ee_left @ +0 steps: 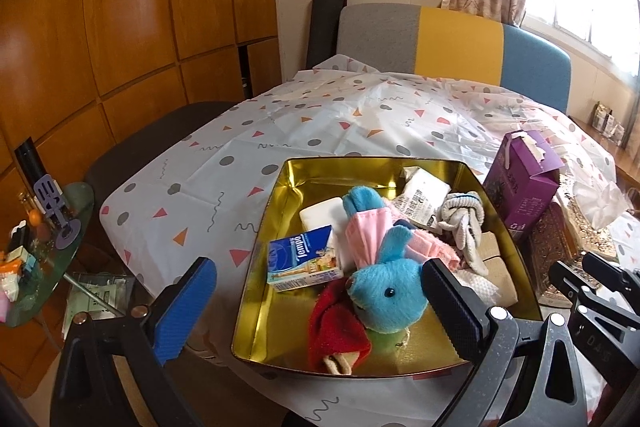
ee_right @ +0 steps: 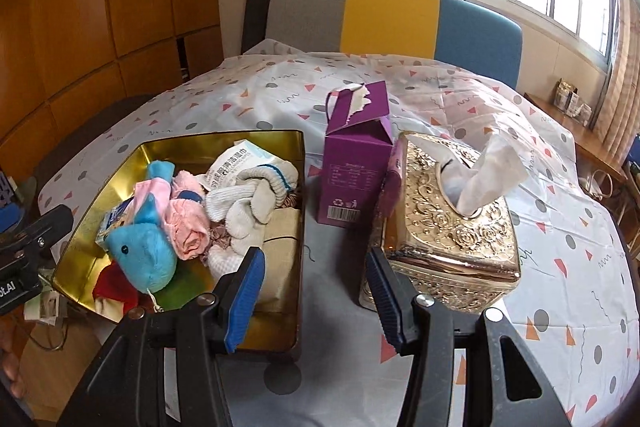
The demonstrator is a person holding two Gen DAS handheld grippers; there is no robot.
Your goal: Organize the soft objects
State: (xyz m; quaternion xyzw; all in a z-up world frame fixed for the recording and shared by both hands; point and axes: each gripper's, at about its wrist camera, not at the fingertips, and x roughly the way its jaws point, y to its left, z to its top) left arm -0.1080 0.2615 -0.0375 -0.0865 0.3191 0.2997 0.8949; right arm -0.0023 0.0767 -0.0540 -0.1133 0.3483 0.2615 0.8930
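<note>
A gold tin (ee_left: 276, 239) (ee_right: 120, 175) on the patterned tablecloth holds the soft things: a blue plush toy (ee_left: 384, 295) (ee_right: 144, 251), pink cloth (ee_left: 364, 239) (ee_right: 186, 227), a red cloth (ee_left: 336, 331), white socks (ee_left: 464, 223) (ee_right: 256, 203), a blue tissue pack (ee_left: 304, 263) and a wipes packet (ee_left: 424, 199) (ee_right: 236, 171). My left gripper (ee_left: 320, 303) hangs open over the tin's near side, nothing between its fingers. My right gripper (ee_right: 316, 283) stands open above the gap between the tin and an ornate gold tissue box (ee_right: 452, 227), holding nothing.
A purple carton (ee_right: 356, 163) (ee_left: 524, 183) stands beside the tissue box (ee_left: 556, 251). A grey, yellow and blue sofa back (ee_right: 392, 19) lies behind the table. A small glass side table (ee_left: 36, 247) with clutter sits at the left. Wooden cabinets line the left wall.
</note>
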